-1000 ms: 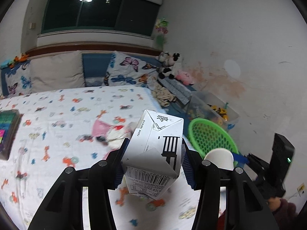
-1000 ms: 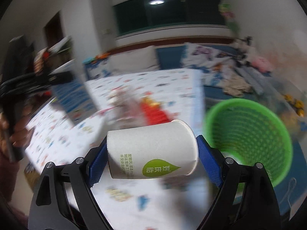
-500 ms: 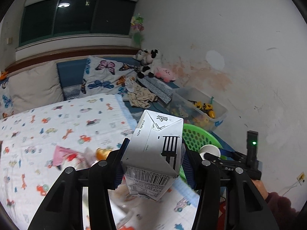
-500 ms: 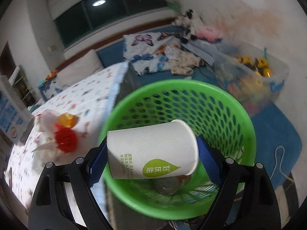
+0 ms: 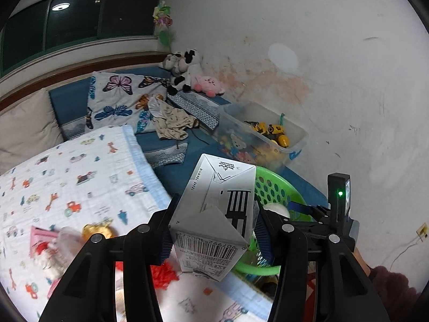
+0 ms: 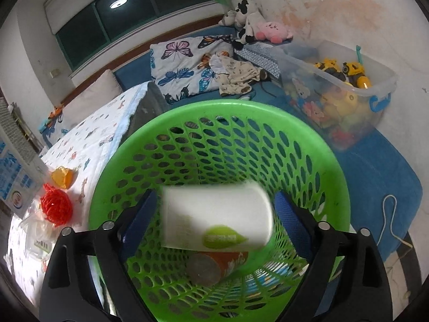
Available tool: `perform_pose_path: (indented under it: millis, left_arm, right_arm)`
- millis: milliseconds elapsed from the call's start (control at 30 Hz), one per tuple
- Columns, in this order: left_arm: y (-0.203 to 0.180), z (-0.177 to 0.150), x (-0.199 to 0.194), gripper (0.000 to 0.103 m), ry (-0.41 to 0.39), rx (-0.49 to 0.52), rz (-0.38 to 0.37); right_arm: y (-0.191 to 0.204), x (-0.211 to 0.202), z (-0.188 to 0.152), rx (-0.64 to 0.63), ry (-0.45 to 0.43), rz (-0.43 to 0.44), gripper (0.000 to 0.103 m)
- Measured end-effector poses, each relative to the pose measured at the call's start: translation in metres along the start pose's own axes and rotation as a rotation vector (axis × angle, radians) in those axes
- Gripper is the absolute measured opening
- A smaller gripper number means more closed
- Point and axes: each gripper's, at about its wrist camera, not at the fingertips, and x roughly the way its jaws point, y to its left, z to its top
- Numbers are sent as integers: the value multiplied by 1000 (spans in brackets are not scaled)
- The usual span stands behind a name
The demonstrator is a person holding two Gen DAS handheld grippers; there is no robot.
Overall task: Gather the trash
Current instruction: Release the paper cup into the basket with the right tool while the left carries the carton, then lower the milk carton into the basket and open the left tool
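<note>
Right gripper (image 6: 214,214) is standing spread wide, low center of frame, pads not touching the paper cup (image 6: 217,216). Cup is blurry, lying sideways btwn the fingers, over the green basket (image 6: 308,139). An orange cup (image 6: 214,265) is half hidden under it.

Left gripper (image 5: 211,230) is pinching a milk carton (image 5: 214,222), bottom center, hiding most of the basket (image 5: 270,185).

L black two-finger gripper (image 5: 211,230) clamped tight; R black two-finger gripper (image 6: 214,214) jaws spread, L's at its 9 o'clock.

Both wrist views overlook green basket (image 6: 332,177) closely.
</note>
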Motion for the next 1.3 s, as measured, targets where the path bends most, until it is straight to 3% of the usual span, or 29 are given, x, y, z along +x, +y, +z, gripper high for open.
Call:
perform_pose_path:
  millis: [500,833,900,1100,1300]
  left_arm:
    - [-35,4,77,49,98,44,-25]
    - [-42,-2,117,51,166,46,-22]
    - [-42,-3,119,61,167,38,-21]
    - [-39,-5,107,62,146,26,-35]
    - [-26,-10,74,62,101,4,2]
  right_arm:
    - [0,-50,-9,-65,-107,-8,91]
    - [-12,-70,-23,-34,-137,-13,91]
    - [-14,-72,-24,-26,-138,-11,91]
    - [-9,-74,-28,-25,-134,2,91]
    - [6,-80,-32,-46,-140,25,91]
